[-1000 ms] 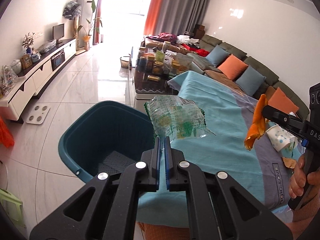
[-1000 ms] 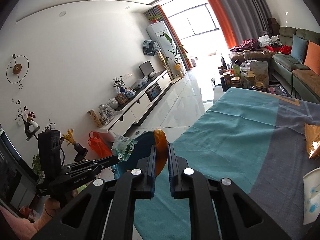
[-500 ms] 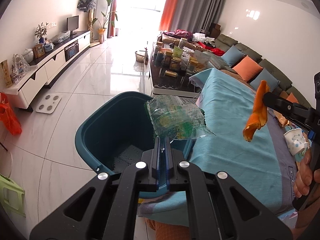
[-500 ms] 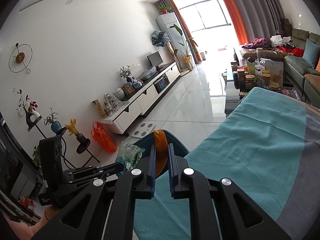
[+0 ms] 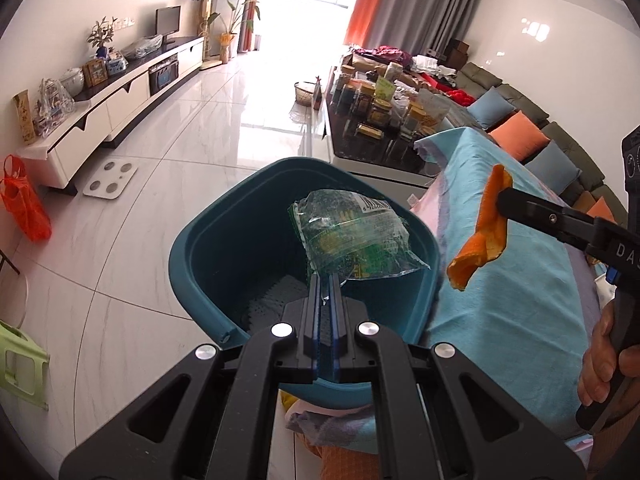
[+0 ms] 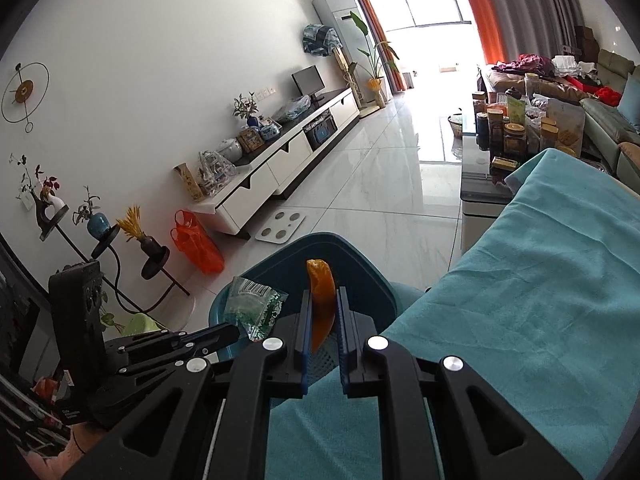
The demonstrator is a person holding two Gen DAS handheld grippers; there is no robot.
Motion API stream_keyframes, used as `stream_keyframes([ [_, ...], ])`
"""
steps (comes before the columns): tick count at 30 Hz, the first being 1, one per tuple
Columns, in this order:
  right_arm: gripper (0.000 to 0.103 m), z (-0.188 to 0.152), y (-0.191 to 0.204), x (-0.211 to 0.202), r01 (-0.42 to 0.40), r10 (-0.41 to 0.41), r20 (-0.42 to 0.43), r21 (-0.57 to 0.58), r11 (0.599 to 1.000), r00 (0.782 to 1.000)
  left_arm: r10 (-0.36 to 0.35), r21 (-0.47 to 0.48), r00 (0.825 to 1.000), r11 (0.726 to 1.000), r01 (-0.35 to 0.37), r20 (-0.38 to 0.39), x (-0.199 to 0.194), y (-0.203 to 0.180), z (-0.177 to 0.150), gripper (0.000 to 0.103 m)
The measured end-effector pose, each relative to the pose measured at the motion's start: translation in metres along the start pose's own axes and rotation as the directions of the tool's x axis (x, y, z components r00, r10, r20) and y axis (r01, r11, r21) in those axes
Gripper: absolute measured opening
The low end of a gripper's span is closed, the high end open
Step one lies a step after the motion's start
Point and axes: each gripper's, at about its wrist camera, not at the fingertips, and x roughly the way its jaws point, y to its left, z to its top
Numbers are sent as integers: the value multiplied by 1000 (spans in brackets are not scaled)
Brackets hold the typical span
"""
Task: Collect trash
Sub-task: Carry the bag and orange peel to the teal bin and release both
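Observation:
My left gripper point(image 5: 325, 280) is shut on a crumpled clear-and-green plastic wrapper point(image 5: 352, 240) and holds it over the open teal bin point(image 5: 208, 240). My right gripper point(image 6: 323, 294) is shut on an orange peel point(image 6: 320, 300) and holds it above the bin's table-side rim point(image 6: 360, 256). In the left wrist view the peel point(image 5: 482, 232) hangs from the right gripper's tips over the edge of the teal cloth. The wrapper point(image 6: 254, 306) and the left gripper point(image 6: 224, 334) also show in the right wrist view.
A table covered with a teal and grey cloth point(image 5: 516, 280) stands right of the bin. Beyond it is a dark coffee table crowded with jars point(image 5: 380, 120). A white scale point(image 5: 110, 180), an orange bag point(image 5: 26, 204) and a green stool point(image 5: 20, 360) sit on the tiled floor.
Both grippers have moved left toward the bin. The wrapper is now over the bin's opening, and the peel has come from over the cloth to the bin's rim.

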Motion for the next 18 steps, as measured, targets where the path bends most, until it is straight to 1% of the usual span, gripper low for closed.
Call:
stream_keyframes([
  [4,10,0,1,18,24,-24,-51,-8,1000,998,18,-6,1000,1000,-18,-16,11,2,1,4],
  [6,10,0,1,25,24,-24,-72,-6,1000,997,29,-9,999,1000,-29,-25,18,0,2,4],
  [10,13,1,3,36,31,-32,-106,-3,1000,994,43,-8,998,999,-43,-37,26,-1,2,5],
  [15,14,4,4,47,34,-32,-128,15,999,991,54,-11,997,998,-55,-54,38,-4,4,5],
  [17,15,3,4,48,34,-32,-133,18,999,991,55,-12,997,998,-56,-59,43,-5,5,14],
  [18,15,3,3,48,33,-30,-133,20,999,991,57,-13,997,998,-58,-59,44,-4,4,17],
])
